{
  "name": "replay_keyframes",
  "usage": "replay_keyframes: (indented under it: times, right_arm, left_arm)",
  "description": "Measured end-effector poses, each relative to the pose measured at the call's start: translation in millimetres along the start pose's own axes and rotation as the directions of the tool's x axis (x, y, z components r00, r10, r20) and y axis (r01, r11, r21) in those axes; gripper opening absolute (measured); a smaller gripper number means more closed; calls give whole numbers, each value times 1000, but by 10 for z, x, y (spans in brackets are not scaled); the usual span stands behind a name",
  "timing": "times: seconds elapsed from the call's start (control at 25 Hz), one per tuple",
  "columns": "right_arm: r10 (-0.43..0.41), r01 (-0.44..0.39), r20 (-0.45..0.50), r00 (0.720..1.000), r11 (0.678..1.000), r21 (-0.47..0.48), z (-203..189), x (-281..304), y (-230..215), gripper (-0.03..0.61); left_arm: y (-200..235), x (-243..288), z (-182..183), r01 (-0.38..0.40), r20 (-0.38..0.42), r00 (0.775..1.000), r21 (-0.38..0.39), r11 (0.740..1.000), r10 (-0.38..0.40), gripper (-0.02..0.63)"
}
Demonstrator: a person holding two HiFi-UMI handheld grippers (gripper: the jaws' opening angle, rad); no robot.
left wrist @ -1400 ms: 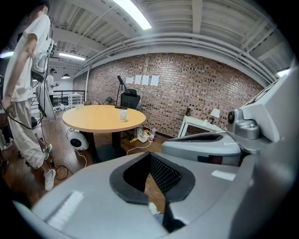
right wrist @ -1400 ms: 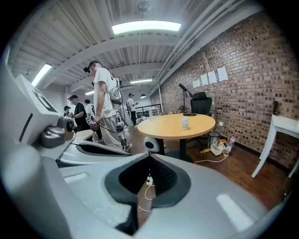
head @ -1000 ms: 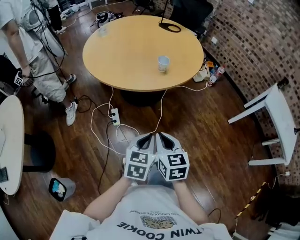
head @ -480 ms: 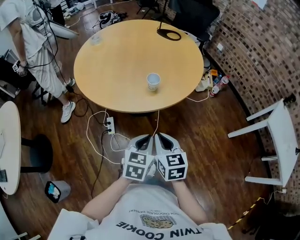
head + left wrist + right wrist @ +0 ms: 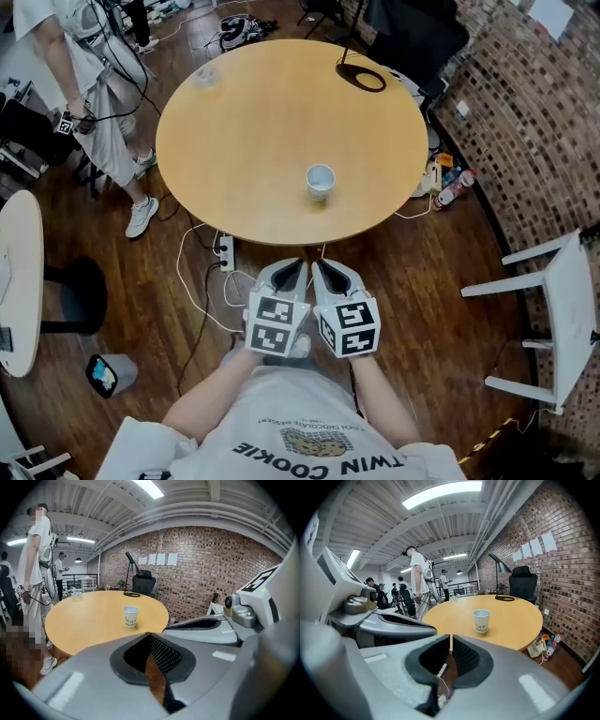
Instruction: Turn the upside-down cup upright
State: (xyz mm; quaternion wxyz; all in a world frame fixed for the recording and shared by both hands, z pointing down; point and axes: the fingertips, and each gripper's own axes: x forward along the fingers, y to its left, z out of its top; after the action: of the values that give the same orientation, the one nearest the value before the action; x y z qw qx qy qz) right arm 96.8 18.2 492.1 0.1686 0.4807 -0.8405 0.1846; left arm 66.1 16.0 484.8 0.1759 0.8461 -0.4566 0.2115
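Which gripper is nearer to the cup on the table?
Right, only slightly. Both are short of the table, apart from the cup; the right gripper lies straight before it, the left gripper a little to the side.

table (image 5: 253, 112) top was smooth, matt pale wood | cup (image 5: 320, 180) on table looked like white matt paper | floor (image 5: 422, 281) under table was dark wood planks with slight sheen | wall (image 5: 544, 94) right of table was rough brick | left gripper (image 5: 298, 265) and right gripper (image 5: 319, 266) below table had matt grey plastic shells and black dimpled pads (image 5: 164, 656)
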Motion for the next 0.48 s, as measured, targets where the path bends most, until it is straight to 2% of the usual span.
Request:
replay_keyframes:
  times: [0.16, 0.32, 0.48]
  right_arm:
    - [2, -4, -21, 1000, 998, -57, 81, 317, -52, 9]
    - [-3, 1, -23, 1000, 997, -82, 317, 660, -193, 14]
    - [-34, 25, -46, 998, 982, -188, 563, 1001, -269, 26]
  left_arm:
    - [249, 226, 38, 4, 1, 1000, -29, 1000, -4, 2]
    - [487, 514, 223, 28, -5, 1000, -36, 999, -28, 2]
    - [780, 724, 390, 46, -10, 999, -36, 998, -46, 2]
